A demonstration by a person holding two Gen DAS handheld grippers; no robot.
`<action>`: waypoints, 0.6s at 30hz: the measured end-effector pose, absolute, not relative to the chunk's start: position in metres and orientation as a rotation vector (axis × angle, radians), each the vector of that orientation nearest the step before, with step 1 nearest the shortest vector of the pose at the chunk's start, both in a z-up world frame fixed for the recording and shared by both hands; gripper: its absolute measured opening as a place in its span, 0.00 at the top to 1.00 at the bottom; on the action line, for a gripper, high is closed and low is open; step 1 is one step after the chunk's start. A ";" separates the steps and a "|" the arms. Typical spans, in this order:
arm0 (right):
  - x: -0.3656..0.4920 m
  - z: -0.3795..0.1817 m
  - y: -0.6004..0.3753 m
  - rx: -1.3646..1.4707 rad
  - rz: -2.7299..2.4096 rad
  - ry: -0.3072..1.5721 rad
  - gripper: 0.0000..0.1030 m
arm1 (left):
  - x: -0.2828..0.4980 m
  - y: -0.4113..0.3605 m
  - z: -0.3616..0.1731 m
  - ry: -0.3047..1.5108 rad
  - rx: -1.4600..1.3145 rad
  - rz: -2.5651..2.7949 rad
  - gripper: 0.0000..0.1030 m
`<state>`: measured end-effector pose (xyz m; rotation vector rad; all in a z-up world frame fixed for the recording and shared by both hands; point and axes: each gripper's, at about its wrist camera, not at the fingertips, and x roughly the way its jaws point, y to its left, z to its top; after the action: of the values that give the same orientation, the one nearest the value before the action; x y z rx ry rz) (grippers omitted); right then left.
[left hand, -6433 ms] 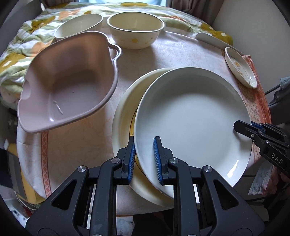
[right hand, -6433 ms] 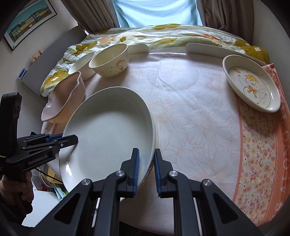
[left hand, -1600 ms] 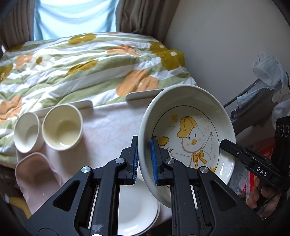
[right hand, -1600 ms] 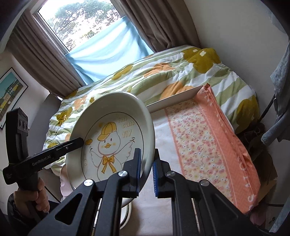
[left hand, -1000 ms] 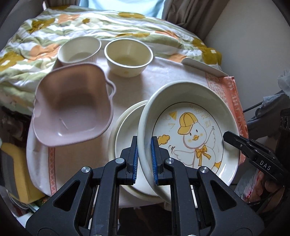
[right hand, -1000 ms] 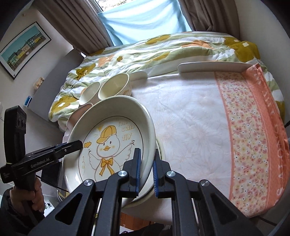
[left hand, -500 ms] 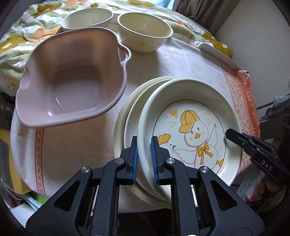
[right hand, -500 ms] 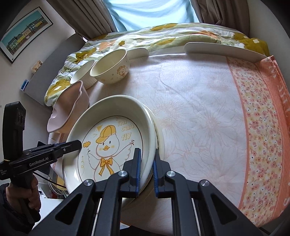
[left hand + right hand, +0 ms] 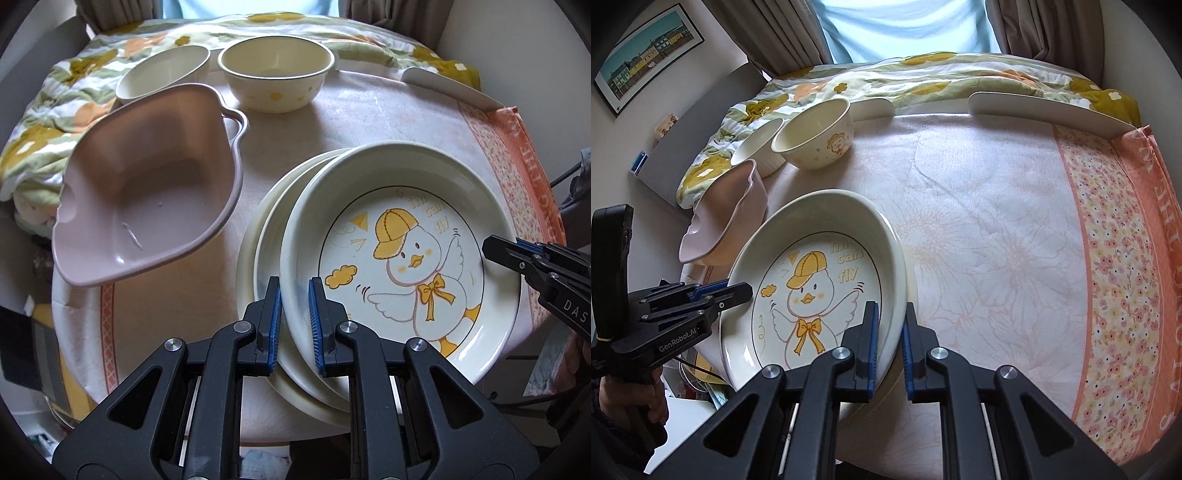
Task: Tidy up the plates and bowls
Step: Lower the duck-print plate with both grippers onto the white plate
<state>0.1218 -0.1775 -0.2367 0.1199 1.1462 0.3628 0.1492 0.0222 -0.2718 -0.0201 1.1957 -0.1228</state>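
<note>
A cream plate with a yellow-capped duck (image 9: pixel 402 258) (image 9: pixel 809 291) lies on top of a stack of two plain cream plates (image 9: pixel 258 251) at the table's near left. My left gripper (image 9: pixel 294 291) is shut on the duck plate's near rim; in the right wrist view it (image 9: pixel 738 290) comes in from the left. On the opposite rim my right gripper (image 9: pixel 889 310) is shut too, and shows at the right edge of the left wrist view (image 9: pixel 495 247). A sliver of the stack (image 9: pixel 911 284) peeks out beside the duck plate.
A pink handled bowl (image 9: pixel 147 195) (image 9: pixel 731 206) sits left of the stack. Behind it stand a white bowl (image 9: pixel 162 75) (image 9: pixel 757 144) and a cream yellow-dotted bowl (image 9: pixel 275 79) (image 9: pixel 812 136). The floral tablecloth (image 9: pixel 997 221) stretches right to an orange border. A quilted bed (image 9: pixel 923 74) lies beyond.
Both grippers have come down with the duck plate, which now lies flatter on the stack. Both stay shut on its rim.
</note>
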 end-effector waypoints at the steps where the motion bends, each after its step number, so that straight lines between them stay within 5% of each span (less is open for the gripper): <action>1: 0.122 -0.237 -0.177 0.116 0.361 1.150 0.90 | 0.148 0.020 -0.271 1.189 -0.005 -0.117 0.88; 18: 0.120 -0.238 -0.168 0.052 0.346 1.136 0.90 | 0.141 0.007 -0.265 1.153 0.145 -0.056 0.86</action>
<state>0.1202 -0.1683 -0.2385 0.0523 1.1365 0.3457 0.1413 0.0066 -0.2652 0.1446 1.1528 -0.0560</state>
